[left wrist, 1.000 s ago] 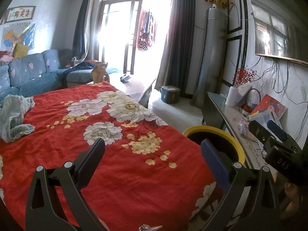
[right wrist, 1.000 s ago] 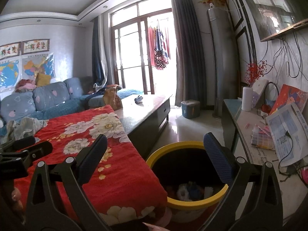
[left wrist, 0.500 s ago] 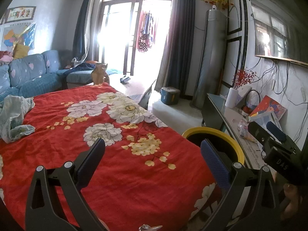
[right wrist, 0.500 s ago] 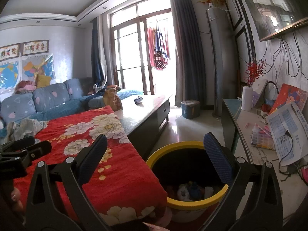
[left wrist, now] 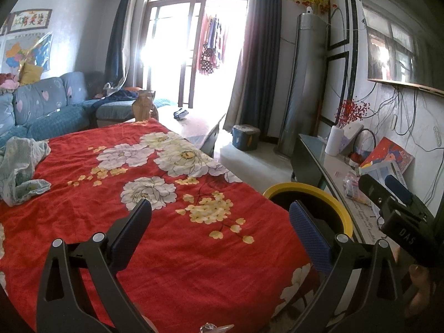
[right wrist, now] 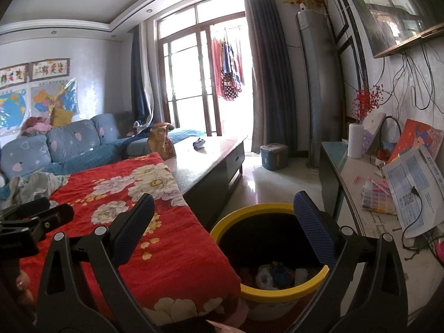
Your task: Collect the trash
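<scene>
Both grippers are spread wide and carry nothing — our left gripper hangs over the red floral cloth, our right gripper over the near rim of the yellow-rimmed bin. In the right wrist view the bin stands at 6 o'clock, just beside the cloth-covered table edge, with mixed scraps lying in its bottom. No loose trash shows on the cloth itself; a crumpled pale garment sits at 9 o'clock in the left view, and we judge it laundry, not rubbish.

Risks, as we read them: with nothing obvious left to pick, we might snatch the garment or papers on the side counter at 3 o'clock by mistake. A low sweep of the left fingers could snag and drag the cloth. The right gripper, dipping carelessly, could clip the bin rim and tip it.

Pose: both tools point forward and slightly down, roughly level with each other — the left tool's body shows at 9 o'clock in the right view, the right tool's at 3 o'clock in the left view.
</scene>
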`<state>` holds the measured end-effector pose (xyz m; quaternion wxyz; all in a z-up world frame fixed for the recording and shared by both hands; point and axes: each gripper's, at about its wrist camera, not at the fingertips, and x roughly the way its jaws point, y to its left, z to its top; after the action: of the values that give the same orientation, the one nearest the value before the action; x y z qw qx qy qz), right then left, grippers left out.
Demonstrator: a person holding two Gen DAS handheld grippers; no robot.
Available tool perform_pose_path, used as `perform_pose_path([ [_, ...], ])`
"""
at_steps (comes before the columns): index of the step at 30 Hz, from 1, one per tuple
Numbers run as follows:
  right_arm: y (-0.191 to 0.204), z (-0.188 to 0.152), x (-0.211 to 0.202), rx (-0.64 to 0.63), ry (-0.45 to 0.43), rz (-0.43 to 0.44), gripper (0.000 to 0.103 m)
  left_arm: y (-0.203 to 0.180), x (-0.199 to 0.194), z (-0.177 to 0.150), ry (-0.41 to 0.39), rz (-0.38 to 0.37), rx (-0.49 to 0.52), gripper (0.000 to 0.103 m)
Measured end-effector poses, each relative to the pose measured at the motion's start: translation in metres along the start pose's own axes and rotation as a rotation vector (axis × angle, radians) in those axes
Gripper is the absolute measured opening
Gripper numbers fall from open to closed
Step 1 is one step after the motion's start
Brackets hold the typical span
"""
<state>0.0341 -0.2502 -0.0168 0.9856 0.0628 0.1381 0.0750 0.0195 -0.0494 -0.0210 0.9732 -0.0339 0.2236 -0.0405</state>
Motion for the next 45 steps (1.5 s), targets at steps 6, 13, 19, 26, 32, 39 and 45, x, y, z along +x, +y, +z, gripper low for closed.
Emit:
perform_pose_path([
  [6,0.003,0.001,-0.001,0.008,0.011,0.022,0.092,0.001,0.002,0.003,0.044,0.004,-0.013,0.097],
  [13,0.077,0.03,0.012,-0.03,0.101,0.28,0.092,0.067,-0.029,0.01,0.099,0.103,-0.124,0.097],
  [19,0.266,0.034,0.061,-0.11,0.414,0.644,0.092,0.236,-0.079,-0.01,0.191,0.516,-0.306,0.097],
  [26,0.506,-0.076,0.095,-0.472,0.738,0.813,0.092,0.428,-0.128,-0.088,0.395,0.864,-0.58,0.097],
  [32,0.575,-0.141,0.117,-0.61,0.741,0.755,0.093,0.457,-0.126,-0.116,0.397,0.883,-0.64,0.098],
  [39,0.588,-0.147,0.113,-0.626,0.725,0.76,0.093,0.455,-0.118,-0.115,0.4,0.893,-0.629,0.098],
  [45,0.589,-0.145,0.114,-0.626,0.724,0.76,0.093,0.457,-0.121,-0.119,0.398,0.9,-0.632,0.098],
])
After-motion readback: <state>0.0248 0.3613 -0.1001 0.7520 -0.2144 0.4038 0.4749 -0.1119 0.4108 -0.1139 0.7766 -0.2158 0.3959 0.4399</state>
